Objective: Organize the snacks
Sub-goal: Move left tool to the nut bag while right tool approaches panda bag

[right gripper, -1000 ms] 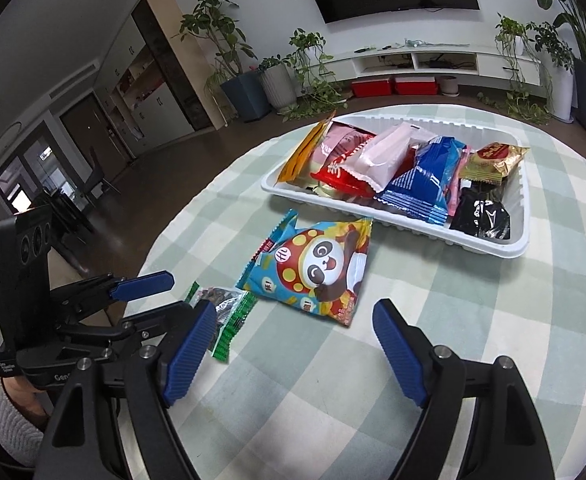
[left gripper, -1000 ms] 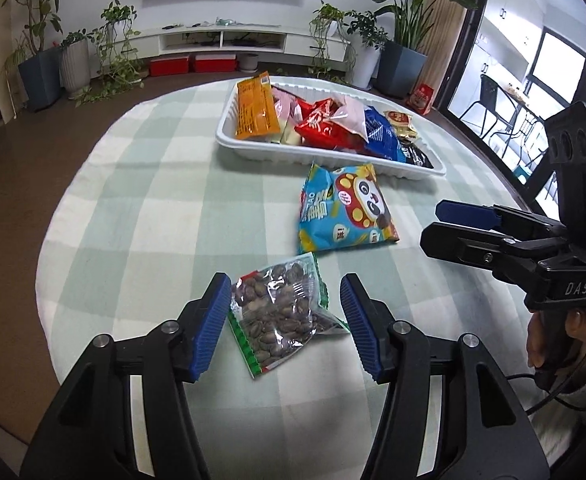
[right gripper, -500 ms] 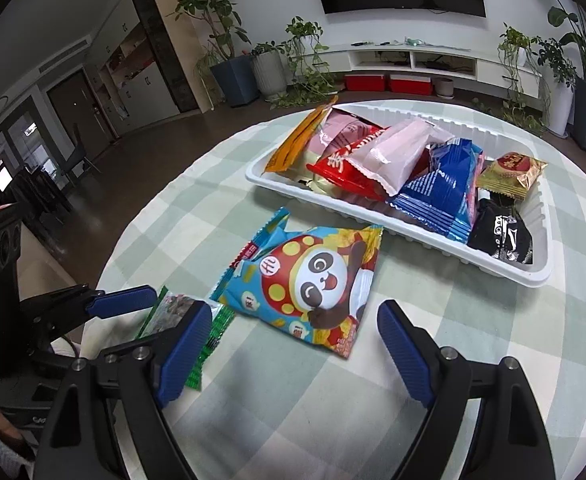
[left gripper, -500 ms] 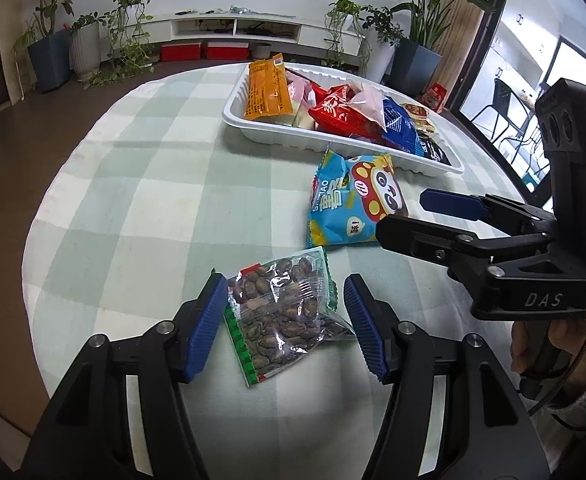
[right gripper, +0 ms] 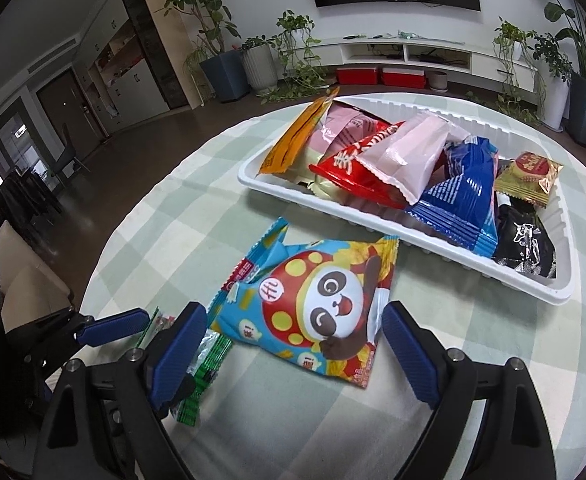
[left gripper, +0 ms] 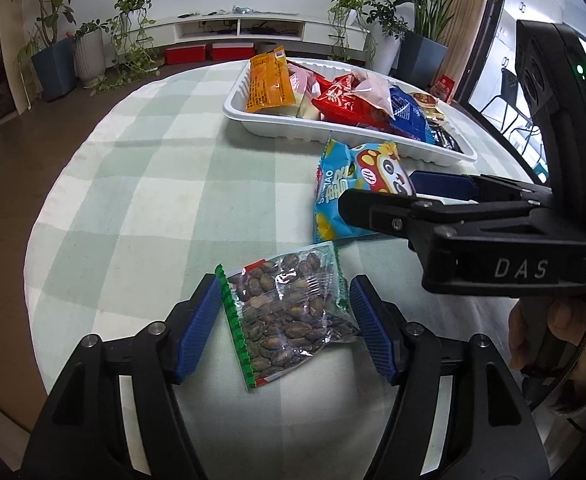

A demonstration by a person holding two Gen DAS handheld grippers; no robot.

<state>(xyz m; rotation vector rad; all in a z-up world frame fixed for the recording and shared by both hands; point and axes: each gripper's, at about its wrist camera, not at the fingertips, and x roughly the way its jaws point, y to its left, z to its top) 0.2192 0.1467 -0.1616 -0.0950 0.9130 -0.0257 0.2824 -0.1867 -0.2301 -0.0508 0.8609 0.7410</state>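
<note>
Two snacks off the tray (right gripper: pixel 561 296): left gripper (left gripper: pixel 285 320) opening astride seed packet (left gripper: pixel 289 312), right gripper (right gripper: pixel 293 354) opening astride panda bag (right gripper: pixel 317 304), unpinched.

- A pale green and white checked tablecloth (left gripper: pixel 165 184) covers the round table.
- A white ribbed tray (right gripper: pixel 413 236) holds packets in orange (left gripper: pixel 271 82), red (right gripper: pixel 357 168), pale pink (right gripper: pixel 409 156), blue with white print (right gripper: pixel 461 200), gold (right gripper: pixel 529 174) and black (right gripper: pixel 527 244).
- A bright blue panda packet (right gripper: pixel 313 304) carries a red hood with yellow dots.
- A clear seed packet (left gripper: pixel 289 312) edged in green shows dark brown seeds.
- Both black grippers have ridged blue pads (left gripper: pixel 199 326).
</note>
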